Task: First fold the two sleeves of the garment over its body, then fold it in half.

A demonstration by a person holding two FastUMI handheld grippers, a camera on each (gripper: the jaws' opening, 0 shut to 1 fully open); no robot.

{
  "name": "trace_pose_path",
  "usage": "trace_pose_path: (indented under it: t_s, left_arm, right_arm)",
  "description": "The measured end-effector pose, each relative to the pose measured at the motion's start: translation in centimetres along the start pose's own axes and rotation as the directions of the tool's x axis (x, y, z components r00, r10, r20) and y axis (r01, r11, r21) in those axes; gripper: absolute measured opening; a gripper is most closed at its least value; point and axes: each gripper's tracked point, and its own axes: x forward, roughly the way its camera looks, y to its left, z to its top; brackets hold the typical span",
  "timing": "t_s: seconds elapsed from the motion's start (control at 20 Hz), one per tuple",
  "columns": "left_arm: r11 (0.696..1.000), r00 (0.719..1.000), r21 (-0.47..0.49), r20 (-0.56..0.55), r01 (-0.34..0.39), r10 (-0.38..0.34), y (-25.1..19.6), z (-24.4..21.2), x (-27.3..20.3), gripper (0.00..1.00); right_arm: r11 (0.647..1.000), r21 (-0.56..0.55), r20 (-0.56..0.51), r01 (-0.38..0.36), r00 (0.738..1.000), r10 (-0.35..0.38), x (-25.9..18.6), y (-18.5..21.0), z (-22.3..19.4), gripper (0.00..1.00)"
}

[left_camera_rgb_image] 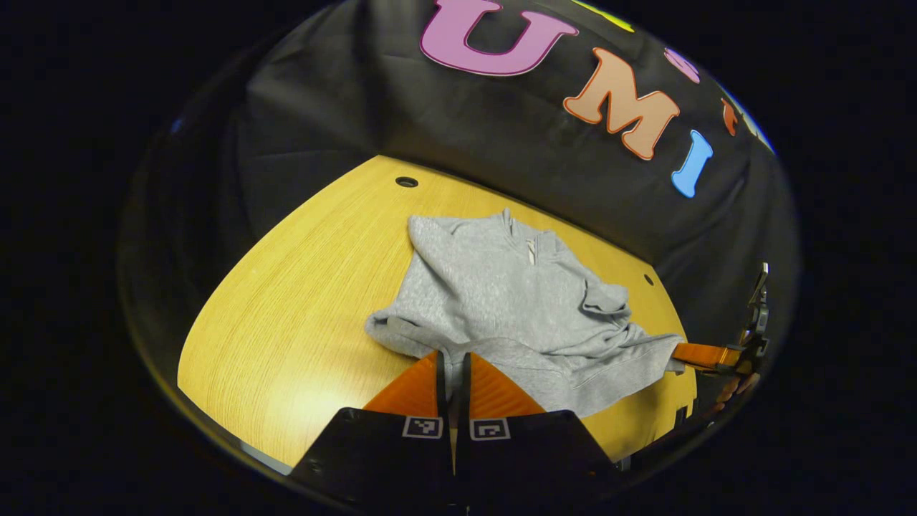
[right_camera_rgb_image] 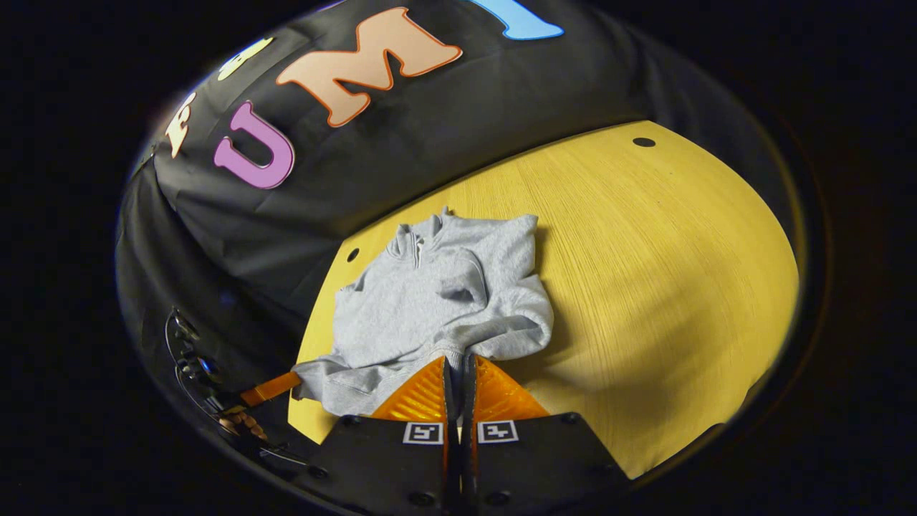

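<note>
A grey zip-neck sweatshirt lies on the yellow wooden table, collar toward the wall and both sleeves lying over its body. My left gripper is shut on the near hem at one corner. My right gripper pinches the hem's other corner at the right. In the right gripper view the sweatshirt looks bunched, with a sleeve roll across its front. There my right gripper is shut on the hem, and my left gripper grips the corner at the lower left.
The black cloth wall rises just behind the collar. Small round holes mark the tabletop. Bare wood spreads beside the garment. A hand holds the far gripper at the table's edge.
</note>
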Motion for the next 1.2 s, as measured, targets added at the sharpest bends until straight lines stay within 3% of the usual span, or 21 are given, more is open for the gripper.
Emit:
trace_pose_path:
  t_s: [0.5, 0.8, 1.2]
  left_arm:
    - [0.999, 1.000, -0.026, 0.010, 0.021, -0.021, -0.9, 5.0, 3.8, 0.00]
    - [0.998, 0.997, -0.061, -0.076, 0.007, -0.012, 0.5, 5.2, 7.5, 0.00]
    - [0.994, 0.979, -0.105, -0.205, -0.036, 0.014, 2.0, 3.9, 11.6, 0.00]
  right_arm:
    - [0.998, 0.052, 0.050, -0.033, 0.998, 0.030, 3.0, 2.2, 6.2, 0.03]
    - [0.990, 0.138, 0.022, 0.017, 1.000, -0.020, 6.7, 0.1, 7.6, 0.04]
    - [0.979, 0.166, -0.036, 0.118, 0.993, -0.114, 11.3, -1.9, 7.2, 0.04]
